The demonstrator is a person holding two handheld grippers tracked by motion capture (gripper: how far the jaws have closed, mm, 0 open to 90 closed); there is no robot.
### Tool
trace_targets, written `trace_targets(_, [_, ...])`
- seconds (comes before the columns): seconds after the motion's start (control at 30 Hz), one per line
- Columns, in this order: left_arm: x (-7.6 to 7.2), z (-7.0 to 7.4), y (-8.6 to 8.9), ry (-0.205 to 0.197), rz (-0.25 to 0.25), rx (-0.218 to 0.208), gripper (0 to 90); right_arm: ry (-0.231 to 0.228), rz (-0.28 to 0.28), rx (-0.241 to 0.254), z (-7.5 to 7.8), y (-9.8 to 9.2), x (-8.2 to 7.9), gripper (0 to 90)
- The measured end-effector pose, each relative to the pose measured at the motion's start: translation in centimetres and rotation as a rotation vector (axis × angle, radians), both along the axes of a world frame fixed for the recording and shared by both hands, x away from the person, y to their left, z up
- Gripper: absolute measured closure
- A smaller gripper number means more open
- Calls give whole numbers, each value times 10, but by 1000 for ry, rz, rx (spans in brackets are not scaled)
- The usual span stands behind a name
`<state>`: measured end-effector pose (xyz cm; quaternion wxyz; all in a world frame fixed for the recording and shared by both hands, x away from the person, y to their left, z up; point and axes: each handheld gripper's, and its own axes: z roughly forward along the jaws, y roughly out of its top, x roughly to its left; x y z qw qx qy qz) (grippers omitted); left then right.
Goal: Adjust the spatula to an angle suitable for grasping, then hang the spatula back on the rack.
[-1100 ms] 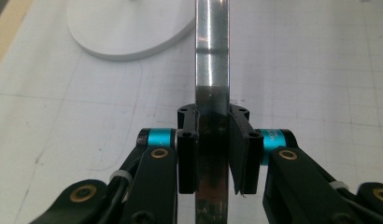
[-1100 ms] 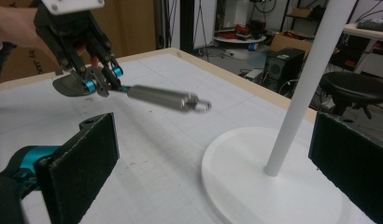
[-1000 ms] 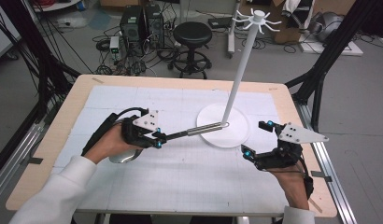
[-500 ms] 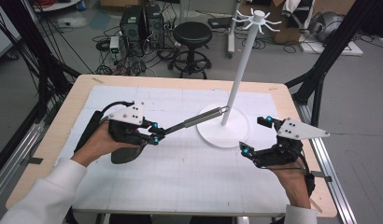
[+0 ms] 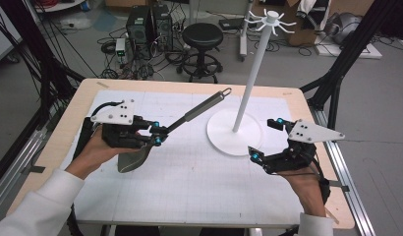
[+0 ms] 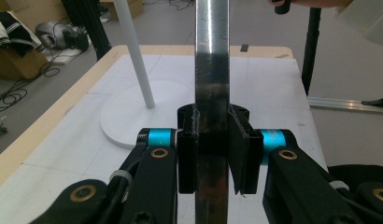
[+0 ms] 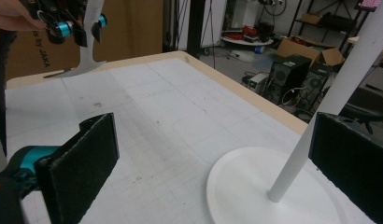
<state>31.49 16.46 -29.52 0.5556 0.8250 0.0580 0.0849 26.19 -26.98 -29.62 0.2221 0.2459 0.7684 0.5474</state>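
High view: left gripper is clamped on the metal spatula partway along its handle, blade hanging at 7 o'clock just above the table, handle angled toward 2 o'clock. At 3 o'clock across the mat, the right gripper holds its jaws wide apart and empty, beside the white stand, whose pole rises between them in the right gripper view.
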Motion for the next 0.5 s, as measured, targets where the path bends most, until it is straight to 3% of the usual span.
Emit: trace_targets(0.5, [1,-4,-2,1,7,9,747,0,14,-9,3,5,2,10])
